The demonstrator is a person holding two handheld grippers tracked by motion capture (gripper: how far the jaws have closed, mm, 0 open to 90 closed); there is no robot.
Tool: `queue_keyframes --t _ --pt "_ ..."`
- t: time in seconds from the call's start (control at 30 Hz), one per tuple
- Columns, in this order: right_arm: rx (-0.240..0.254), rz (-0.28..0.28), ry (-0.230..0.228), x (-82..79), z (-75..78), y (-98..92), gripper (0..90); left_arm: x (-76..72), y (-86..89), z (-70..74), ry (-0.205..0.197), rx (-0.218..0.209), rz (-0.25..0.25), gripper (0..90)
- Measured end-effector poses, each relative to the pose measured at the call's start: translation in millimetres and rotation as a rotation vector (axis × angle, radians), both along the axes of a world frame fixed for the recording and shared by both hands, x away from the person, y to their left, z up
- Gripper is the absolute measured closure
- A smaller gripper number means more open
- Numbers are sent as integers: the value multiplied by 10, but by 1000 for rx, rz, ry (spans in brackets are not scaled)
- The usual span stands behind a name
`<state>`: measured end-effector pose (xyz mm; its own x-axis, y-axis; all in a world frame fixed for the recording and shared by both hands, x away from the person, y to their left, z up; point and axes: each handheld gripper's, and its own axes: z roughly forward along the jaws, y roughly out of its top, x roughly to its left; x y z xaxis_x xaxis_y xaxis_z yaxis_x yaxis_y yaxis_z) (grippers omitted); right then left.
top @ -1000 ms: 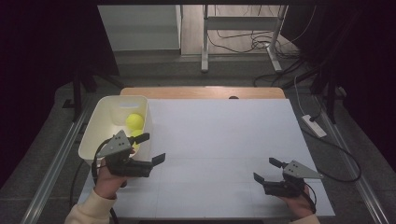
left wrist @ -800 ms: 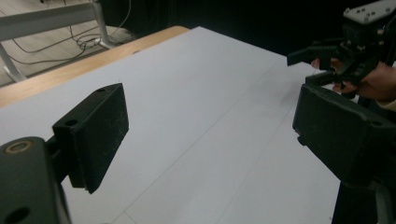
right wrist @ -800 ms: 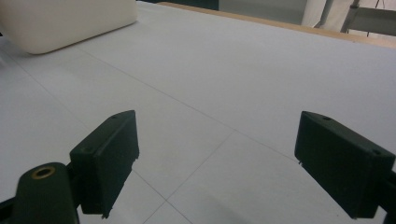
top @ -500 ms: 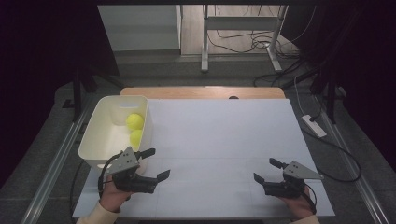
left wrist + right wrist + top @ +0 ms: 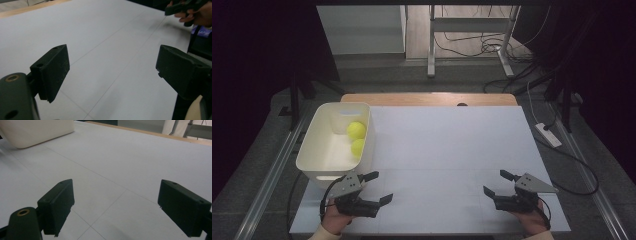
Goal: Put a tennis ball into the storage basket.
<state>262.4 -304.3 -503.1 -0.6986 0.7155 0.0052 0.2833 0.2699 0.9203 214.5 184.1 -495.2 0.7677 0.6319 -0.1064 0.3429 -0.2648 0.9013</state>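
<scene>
Left gripper [image 5: 376, 188] spread, jaws just closing a little, nothing between, parked at bin [image 5: 310, 150] 6 o'clock. Right gripper [image 5: 500, 183] spread, empty. Balls [image 5: 356, 130] binned; grippers best kept low, apart, clear of bin wall.

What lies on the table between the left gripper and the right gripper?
Nothing: in the high view, the white table top is bare between the left gripper and the right gripper.

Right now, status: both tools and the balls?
Left tool empty, jaws just closing a little, nothing between them. Right tool open, empty. Two yellow balls in the white bin. White tabletop between tools bare.
</scene>
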Motion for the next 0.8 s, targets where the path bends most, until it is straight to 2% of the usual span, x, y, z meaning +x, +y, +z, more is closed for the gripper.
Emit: queue_keyframes --t 0.23,0.4,0.5,0.8 --pt "-1 5 0 -4 -8 9 137 3 19 -92 15 4 7 131" --pt "3 7 5 -21 -16 -11 136 11 8 -175 21 31 15 130" --pt "5 3 9 -33 -20 -34 136 26 21 -217 32 26 26 129" --pt "3 25 12 -50 -30 -24 135 30 21 -233 35 40 24 131"
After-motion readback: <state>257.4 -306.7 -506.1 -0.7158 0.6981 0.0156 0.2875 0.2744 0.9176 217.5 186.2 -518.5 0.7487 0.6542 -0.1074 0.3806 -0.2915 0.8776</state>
